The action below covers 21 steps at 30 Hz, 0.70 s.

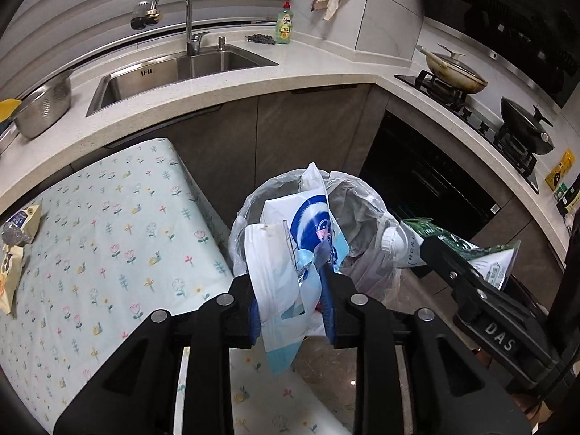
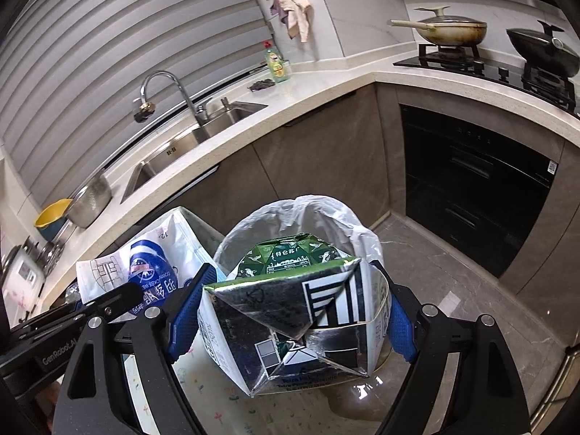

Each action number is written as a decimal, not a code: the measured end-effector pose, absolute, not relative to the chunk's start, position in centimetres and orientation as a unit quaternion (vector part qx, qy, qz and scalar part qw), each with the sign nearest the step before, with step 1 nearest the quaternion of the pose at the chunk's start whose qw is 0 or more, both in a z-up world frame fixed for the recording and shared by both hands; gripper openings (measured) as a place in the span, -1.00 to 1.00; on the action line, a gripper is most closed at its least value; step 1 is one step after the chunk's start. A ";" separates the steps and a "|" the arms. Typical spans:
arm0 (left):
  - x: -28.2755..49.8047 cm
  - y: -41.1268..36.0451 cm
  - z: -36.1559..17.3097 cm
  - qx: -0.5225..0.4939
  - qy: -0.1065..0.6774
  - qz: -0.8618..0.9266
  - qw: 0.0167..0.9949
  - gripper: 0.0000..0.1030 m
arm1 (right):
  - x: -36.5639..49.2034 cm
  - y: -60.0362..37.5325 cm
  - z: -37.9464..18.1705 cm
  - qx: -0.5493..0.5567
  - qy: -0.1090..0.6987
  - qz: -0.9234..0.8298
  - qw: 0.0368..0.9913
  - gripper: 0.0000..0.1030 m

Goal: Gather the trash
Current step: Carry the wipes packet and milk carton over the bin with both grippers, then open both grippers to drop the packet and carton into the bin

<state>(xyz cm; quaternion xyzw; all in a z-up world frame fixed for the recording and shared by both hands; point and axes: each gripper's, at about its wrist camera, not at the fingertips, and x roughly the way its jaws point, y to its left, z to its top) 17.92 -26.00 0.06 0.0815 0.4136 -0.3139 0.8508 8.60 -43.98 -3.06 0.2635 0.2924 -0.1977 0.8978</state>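
Observation:
A white and blue plastic wrapper point(image 1: 286, 253) stands upright between the blue pads of my left gripper point(image 1: 290, 279), which is shut on it. It is held just over the near rim of the trash bin point(image 1: 359, 203), which has a clear liner. My right gripper point(image 2: 293, 272) is shut on a green and white milk carton point(image 2: 290, 319), its silver bottom facing the camera, in front of and above the bin point(image 2: 326, 214). The carton point(image 1: 482, 253) also shows to the right of the wrapper in the left wrist view. The wrapper point(image 2: 145, 272) sits left of the carton in the right wrist view.
A table with a floral cloth point(image 1: 108, 235) stands left of the bin, with more wrappers point(image 1: 18, 232) at its far left edge. Behind are the counter with a sink point(image 1: 181, 69) and a steel colander point(image 1: 43, 105). An oven point(image 2: 471, 188) and stove pans point(image 2: 446, 30) are on the right.

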 end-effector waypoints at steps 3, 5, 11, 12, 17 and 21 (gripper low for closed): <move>18.8 -26.7 -0.3 0.082 0.417 -0.315 0.849 -0.37 | 9.0 -44.6 -3.6 0.267 0.296 -0.201 0.895 0.55; 19.3 -27.0 -0.4 0.080 0.415 -0.313 0.850 -0.21 | 9.3 -44.8 -3.9 0.268 0.297 -0.202 0.894 0.55; 20.6 -27.8 -0.6 0.083 0.409 -0.307 0.855 -0.04 | 10.2 -44.9 -4.3 0.267 0.301 -0.202 0.893 0.55; 20.8 -27.9 -0.6 0.084 0.410 -0.306 0.855 -0.04 | 10.4 -44.9 -4.4 0.267 0.301 -0.203 0.893 0.55; 21.7 -27.4 -0.6 0.072 0.413 -0.301 0.856 -0.02 | 11.1 -45.0 -4.8 0.266 0.307 -0.200 0.892 0.55; 22.3 -26.4 -0.9 0.063 0.419 -0.291 0.858 0.03 | 12.0 -44.6 -5.0 0.262 0.312 -0.194 0.892 0.55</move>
